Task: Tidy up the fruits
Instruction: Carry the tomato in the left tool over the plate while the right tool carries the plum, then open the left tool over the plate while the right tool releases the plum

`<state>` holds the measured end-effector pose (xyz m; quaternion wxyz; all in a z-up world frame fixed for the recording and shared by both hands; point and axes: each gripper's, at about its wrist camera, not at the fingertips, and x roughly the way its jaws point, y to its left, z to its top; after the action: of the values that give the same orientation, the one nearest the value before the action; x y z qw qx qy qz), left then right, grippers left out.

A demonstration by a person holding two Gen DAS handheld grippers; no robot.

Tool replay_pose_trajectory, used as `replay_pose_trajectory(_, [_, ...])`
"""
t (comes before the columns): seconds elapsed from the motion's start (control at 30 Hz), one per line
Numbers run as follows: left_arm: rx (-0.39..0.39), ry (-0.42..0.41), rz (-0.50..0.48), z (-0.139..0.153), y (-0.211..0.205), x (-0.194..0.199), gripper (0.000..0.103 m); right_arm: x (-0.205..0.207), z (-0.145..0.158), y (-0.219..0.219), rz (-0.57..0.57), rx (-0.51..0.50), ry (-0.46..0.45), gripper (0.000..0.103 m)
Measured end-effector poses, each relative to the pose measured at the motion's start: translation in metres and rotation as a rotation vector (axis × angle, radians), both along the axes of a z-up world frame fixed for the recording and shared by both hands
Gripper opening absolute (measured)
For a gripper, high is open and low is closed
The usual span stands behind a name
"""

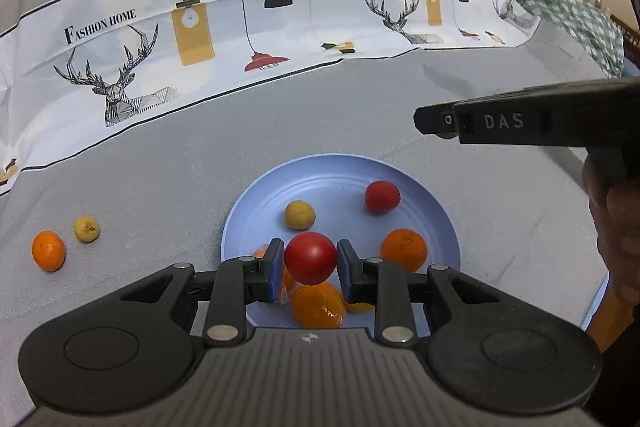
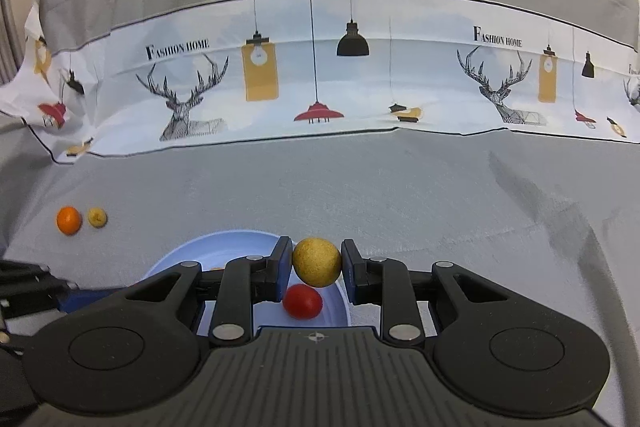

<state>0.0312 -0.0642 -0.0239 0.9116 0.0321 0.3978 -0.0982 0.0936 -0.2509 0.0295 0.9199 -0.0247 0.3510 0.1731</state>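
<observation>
The left gripper (image 1: pixel 311 263) clamps a red fruit (image 1: pixel 310 257) above the blue plate (image 1: pixel 432 203); the right gripper (image 2: pixel 316 267) pinches a yellow fruit (image 2: pixel 317 261) just over the plate's far rim. Released from there, either round fruit could bounce off those below or roll out. Far to the left of both grippers, an orange (image 1: pixel 49 250) and another yellow fruit (image 1: pixel 87 228) wait on the grey cloth (image 1: pixel 160 167), probably covering a bench; a printed sheet (image 1: pixel 224 39) drapes behind.
</observation>
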Motion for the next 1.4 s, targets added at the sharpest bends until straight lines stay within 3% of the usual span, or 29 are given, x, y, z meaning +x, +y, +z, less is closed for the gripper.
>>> replay_pose_trajectory(0.17, [-0.074,-0.007,0.025,0.007,0.005,0.005,0.031,0.006,-0.005,-0.005,-0.025,0.017,0.033,0.028])
replay_pose_trajectory(0.3, [-0.086,0.001,0.022,0.006,0.003,0.009,0.031,0.01,-0.006,-0.008,-0.044,0.032,0.049,0.028])
replay_pose_trajectory(0.73, [-0.034,0.026,0.05,-0.007,-0.004,0.023,0.031,0.014,-0.024,0.017,-0.022,-0.008,0.162,0.028])
replay_pose_trajectory(0.93, [0.031,0.04,0.036,-0.014,-0.01,0.022,0.031,0.017,-0.027,0.024,-0.041,-0.018,0.183,0.028])
replay_pose_trajectory(1.4, [0.065,0.077,0.058,-0.02,-0.012,0.028,0.031,0.016,-0.034,0.028,-0.047,-0.05,0.209,0.028])
